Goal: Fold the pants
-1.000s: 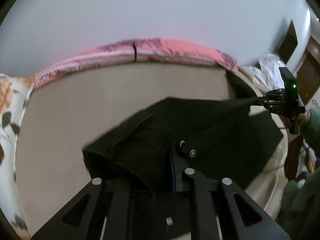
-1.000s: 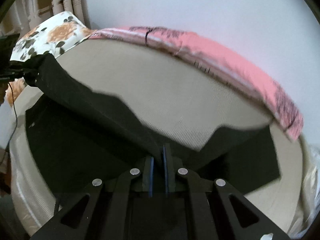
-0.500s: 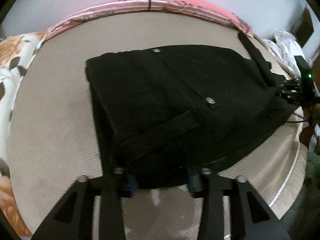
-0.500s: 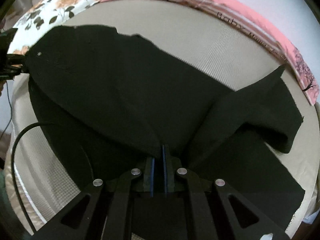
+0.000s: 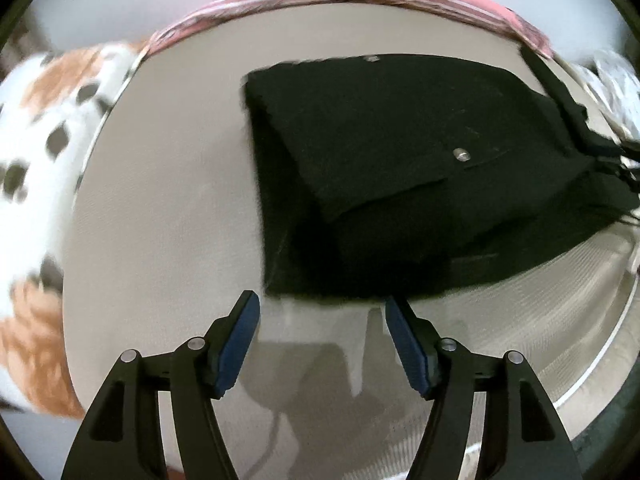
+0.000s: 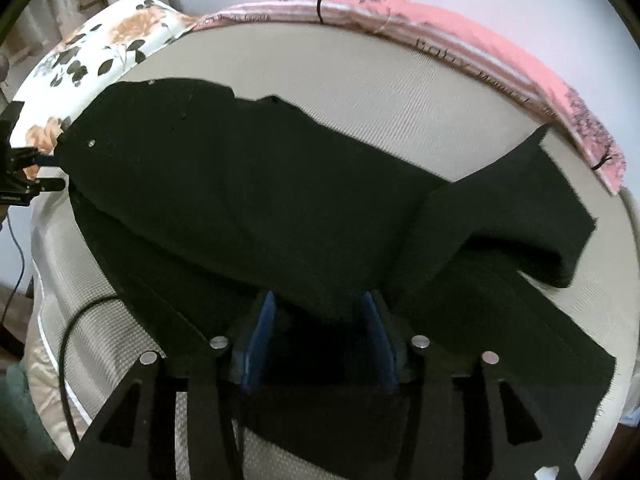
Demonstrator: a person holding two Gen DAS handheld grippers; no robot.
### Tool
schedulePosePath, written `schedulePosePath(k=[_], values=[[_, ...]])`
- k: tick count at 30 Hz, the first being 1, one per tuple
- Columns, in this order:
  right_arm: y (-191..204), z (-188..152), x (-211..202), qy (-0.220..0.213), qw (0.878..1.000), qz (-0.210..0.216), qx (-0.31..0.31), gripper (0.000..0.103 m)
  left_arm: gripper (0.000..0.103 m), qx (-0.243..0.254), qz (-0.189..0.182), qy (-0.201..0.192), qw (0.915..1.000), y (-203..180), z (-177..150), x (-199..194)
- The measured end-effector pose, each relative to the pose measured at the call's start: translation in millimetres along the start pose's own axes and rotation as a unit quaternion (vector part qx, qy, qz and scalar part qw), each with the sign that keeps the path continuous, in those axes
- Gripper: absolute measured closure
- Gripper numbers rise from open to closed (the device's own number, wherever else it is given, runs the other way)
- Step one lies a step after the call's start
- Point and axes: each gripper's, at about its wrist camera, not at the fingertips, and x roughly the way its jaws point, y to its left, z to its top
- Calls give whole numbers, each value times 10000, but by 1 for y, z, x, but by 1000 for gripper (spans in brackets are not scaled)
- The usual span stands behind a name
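now your beige woven mattress point(image 5: 160, 220) carries the black cloth pants point(image 5: 400, 168), folded over, just ahead of your left gripper point(image 5: 322, 334), jaws just opened, released. your right gripper point(image 6: 316, 332), jaws likewise just parted, straddles loose pants fabric.

left wrist: steep, near | right: likewise | shared: pants point(image 5: 420, 168)

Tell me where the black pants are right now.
The black pants lie folded on the beige mattress, just beyond the open left gripper; in the right wrist view their near edge lies between the open right gripper's fingers.
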Motion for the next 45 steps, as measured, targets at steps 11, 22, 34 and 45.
schedulePosePath(k=[11, 22, 34, 45], values=[[-54, -21, -28, -114, 9859, 301, 1642, 59, 37, -2178, -1953, -506, 9549, -3, 0, -26], [-68, -6, 17, 39, 9701, 601, 2350, 58, 37, -3066, -2158, -272, 9267, 1, 6, 2], [-72, 16, 35, -35, 9756, -25, 2193, 97, 76, -3097, -1792, -165, 9336, 16, 22, 12], [-37, -27, 0, 148, 9752, 96, 2207, 100, 82, -1339, -919, -580, 9850, 8, 62, -16]])
